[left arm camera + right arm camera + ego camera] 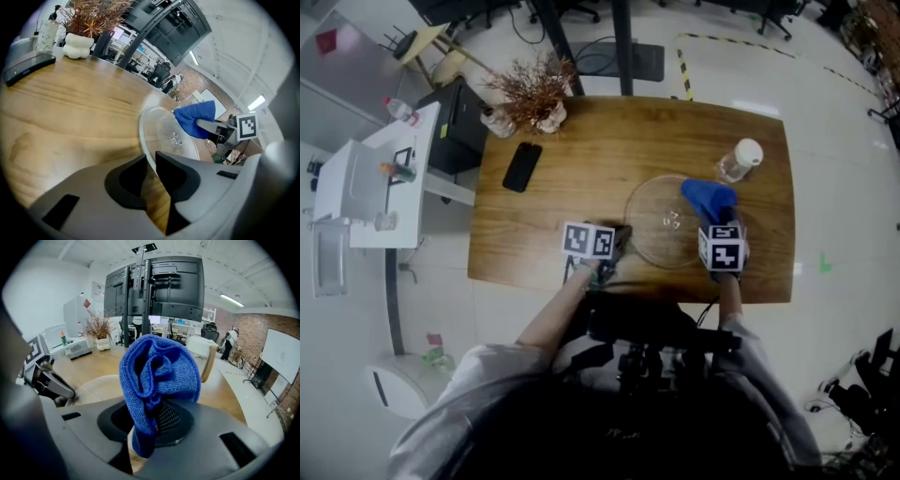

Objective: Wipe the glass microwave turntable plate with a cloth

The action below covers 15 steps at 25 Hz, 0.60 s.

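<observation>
The round glass turntable plate (643, 208) lies on the wooden table (544, 220), right of middle near the front edge. My left gripper (622, 240) is at the plate's left rim. In the left gripper view the plate (161, 126) runs edge-on between the jaws of my left gripper (150, 160), which pinch its rim. My right gripper (713, 219) is shut on a bunched blue cloth (709, 199), held over the plate's right side. In the right gripper view the cloth (157, 373) stands up out of the jaws and hides their tips.
A black phone (522, 166) lies at the table's left. A vase of dried twigs (532, 97) stands at the back left. A clear bottle with a white cap (741, 159) stands behind the plate, close to the cloth. A white side table (384, 178) stands left of the table.
</observation>
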### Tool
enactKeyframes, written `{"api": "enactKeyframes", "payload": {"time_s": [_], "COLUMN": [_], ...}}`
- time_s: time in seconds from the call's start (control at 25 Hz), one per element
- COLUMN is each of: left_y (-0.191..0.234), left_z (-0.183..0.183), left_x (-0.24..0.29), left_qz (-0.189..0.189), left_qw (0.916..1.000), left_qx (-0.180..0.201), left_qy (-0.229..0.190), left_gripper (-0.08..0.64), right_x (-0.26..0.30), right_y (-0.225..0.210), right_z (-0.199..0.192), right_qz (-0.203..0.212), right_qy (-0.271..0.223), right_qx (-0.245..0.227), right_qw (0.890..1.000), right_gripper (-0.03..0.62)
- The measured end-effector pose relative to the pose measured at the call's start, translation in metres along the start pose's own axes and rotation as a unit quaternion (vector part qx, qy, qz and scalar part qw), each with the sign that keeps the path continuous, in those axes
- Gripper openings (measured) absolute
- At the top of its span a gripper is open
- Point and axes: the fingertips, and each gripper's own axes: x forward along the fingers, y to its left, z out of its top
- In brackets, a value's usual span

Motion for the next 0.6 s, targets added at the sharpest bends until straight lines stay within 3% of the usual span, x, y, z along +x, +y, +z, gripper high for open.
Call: {"api": "enactKeyframes", "payload": {"time_s": [0.2, 0.32, 0.52, 0.6], "left_y": [-0.001, -0.002, -0.003, -0.003], "left_z": [-0.001, -0.001, 0.0, 0.0], "left_x": [0.0, 0.0, 0.0, 0.0], "left_qz": [0.0, -0.002, 0.003, 0.002], "left_qw": [1.0, 1.0, 1.0, 1.0], "left_qx": [0.0, -0.001, 0.004, 0.006], "left_qy": [0.0, 0.0, -0.001, 0.0], "left_gripper": [0.057, 0.057, 0.057, 0.057], "right_x": [0.0, 0.008, 0.018, 0.017], "right_y": [0.086, 0.134, 0.153, 0.14], "right_z": [0.031, 0.028, 0.004, -0.002], "right_qz": [0.094, 0.144, 0.151, 0.139], "right_qy": [-0.032, -0.024, 0.012, 0.016], "right_qx": [-0.041, -0.063, -0.116, -0.106], "right_qw": [0.994, 0.987, 0.982, 0.984], "right_gripper": [0.091, 0.091, 0.091, 0.091]}}
